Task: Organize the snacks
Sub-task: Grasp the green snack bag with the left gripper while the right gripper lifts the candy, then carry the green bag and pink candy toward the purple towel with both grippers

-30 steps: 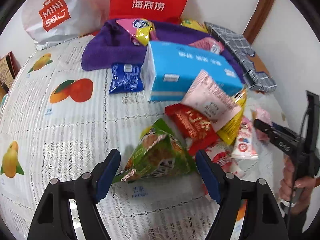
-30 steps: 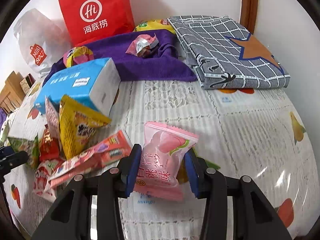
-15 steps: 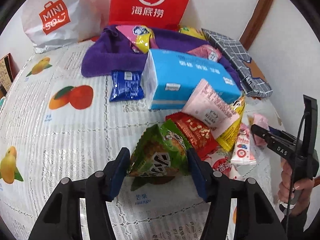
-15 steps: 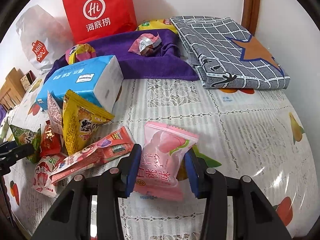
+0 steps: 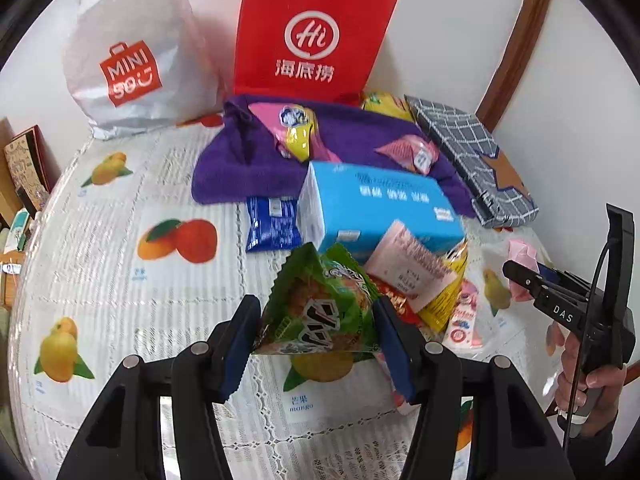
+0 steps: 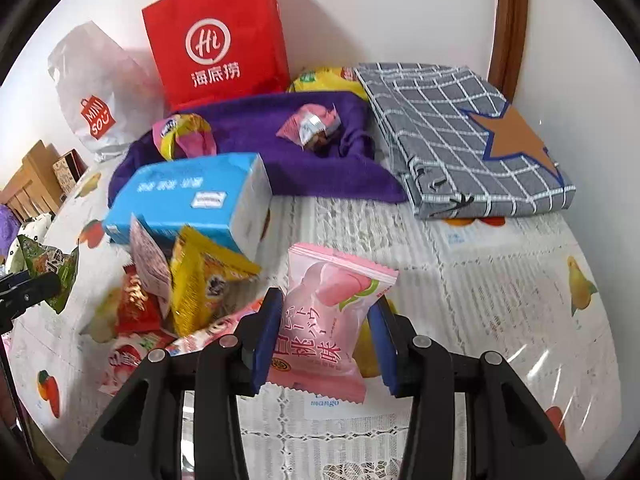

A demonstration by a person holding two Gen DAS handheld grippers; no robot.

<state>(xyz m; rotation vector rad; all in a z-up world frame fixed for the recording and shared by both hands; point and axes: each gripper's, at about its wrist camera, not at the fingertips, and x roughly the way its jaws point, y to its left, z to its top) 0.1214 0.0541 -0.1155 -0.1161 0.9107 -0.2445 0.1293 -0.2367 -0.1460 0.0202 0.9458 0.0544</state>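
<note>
Left gripper (image 5: pixel 316 334) jaws clamped on green snack pack (image 5: pixel 320 312), lifted off the table (image 5: pixel 120 280). Right gripper (image 6: pixel 324 334) jaws clamped on pink peach candy pack (image 6: pixel 324 320), also raised. Snack pile (image 6: pixel 192 284) leans against blue tissue box (image 6: pixel 188 200). Two more snacks lie on purple towel (image 6: pixel 256 140); whether the red paper bag (image 6: pixel 216 40) and white Miniso bag (image 5: pixel 128 52) hold anything can't be told. Bare tablecloth left of the pile and right of the candy; folded grey cloth (image 6: pixel 460 136) along the far right edge.
</note>
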